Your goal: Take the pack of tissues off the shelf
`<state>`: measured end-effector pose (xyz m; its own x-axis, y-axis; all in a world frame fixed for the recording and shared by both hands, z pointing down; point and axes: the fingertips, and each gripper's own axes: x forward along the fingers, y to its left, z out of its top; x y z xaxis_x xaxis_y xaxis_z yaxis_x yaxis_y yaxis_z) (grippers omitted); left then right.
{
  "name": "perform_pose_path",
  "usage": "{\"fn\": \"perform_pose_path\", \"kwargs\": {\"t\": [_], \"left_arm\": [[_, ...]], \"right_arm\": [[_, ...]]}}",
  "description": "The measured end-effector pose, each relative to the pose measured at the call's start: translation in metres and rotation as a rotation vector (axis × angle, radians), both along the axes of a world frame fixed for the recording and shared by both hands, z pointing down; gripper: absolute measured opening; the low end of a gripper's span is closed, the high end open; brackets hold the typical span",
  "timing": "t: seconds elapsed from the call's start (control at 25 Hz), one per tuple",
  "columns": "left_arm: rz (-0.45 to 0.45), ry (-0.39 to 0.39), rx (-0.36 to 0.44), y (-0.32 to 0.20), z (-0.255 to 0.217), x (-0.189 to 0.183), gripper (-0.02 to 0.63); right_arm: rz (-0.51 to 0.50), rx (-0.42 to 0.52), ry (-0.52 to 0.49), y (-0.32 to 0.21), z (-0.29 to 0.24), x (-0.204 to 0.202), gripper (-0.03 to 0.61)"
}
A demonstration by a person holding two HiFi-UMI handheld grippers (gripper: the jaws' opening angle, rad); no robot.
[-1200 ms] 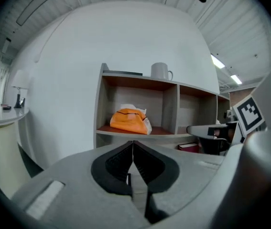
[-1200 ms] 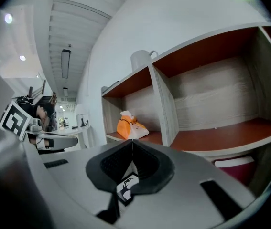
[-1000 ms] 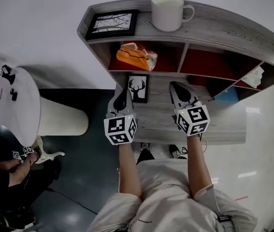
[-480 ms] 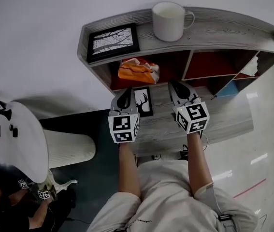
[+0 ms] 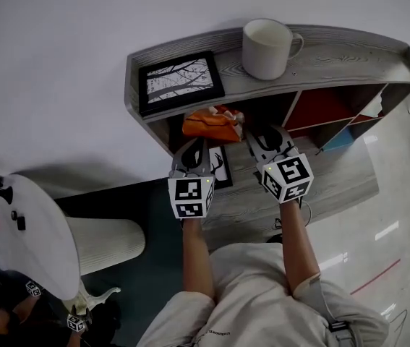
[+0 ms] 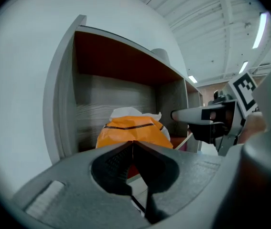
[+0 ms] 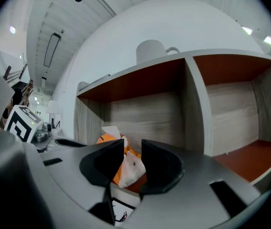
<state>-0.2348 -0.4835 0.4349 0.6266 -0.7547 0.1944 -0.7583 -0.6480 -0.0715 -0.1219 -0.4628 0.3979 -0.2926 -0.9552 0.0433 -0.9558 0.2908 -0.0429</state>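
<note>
My left fingers (image 6: 107, 168) are clenched on nothing; my right fingers (image 7: 160, 166) are opening, gripping nothing. The orange pack of tissues (image 5: 212, 123) lies just ahead in the shelf's (image 5: 320, 53) upper left compartment, untouched.

In the head view the left gripper (image 5: 196, 147) covers much of the deer picture (image 5: 222, 168). In the left gripper view that gripper's closed jaws hide the lower part of the pack of tissues (image 6: 133, 130), whose print is too small to read. In the right gripper view the shelf (image 7: 195, 104) is cut off at the right edge.
</note>
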Motion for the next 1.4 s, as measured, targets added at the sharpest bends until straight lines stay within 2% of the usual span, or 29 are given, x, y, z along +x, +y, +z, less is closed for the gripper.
{"fn": "perform_pose_path", "kwargs": {"t": [0.24, 0.36, 0.52, 0.76, 1.16, 1.4], "left_arm": [[0.030, -0.002, 0.008, -0.005, -0.006, 0.008, 0.010], [0.034, -0.001, 0.022, -0.007, -0.013, 0.010, 0.009], [0.029, 0.004, 0.019, -0.011, -0.017, 0.011, 0.010], [0.029, -0.005, 0.007, -0.009, -0.014, 0.011, 0.009], [0.014, -0.004, 0.002, -0.004, -0.012, 0.004, 0.011], [0.019, -0.025, -0.022, 0.003, -0.003, 0.004, 0.010]], "right_arm": [[-0.090, -0.042, 0.055, -0.016, 0.012, -0.028, 0.198], [-0.117, -0.051, 0.067, -0.023, 0.014, -0.040, 0.206], [-0.097, -0.099, 0.141, -0.032, 0.023, -0.045, 0.204], [-0.094, -0.143, 0.128, -0.034, 0.031, -0.042, 0.171], [-0.072, -0.188, 0.166, -0.031, 0.041, -0.047, 0.049], [-0.052, -0.179, 0.156, -0.030, 0.038, -0.045, 0.031]]}}
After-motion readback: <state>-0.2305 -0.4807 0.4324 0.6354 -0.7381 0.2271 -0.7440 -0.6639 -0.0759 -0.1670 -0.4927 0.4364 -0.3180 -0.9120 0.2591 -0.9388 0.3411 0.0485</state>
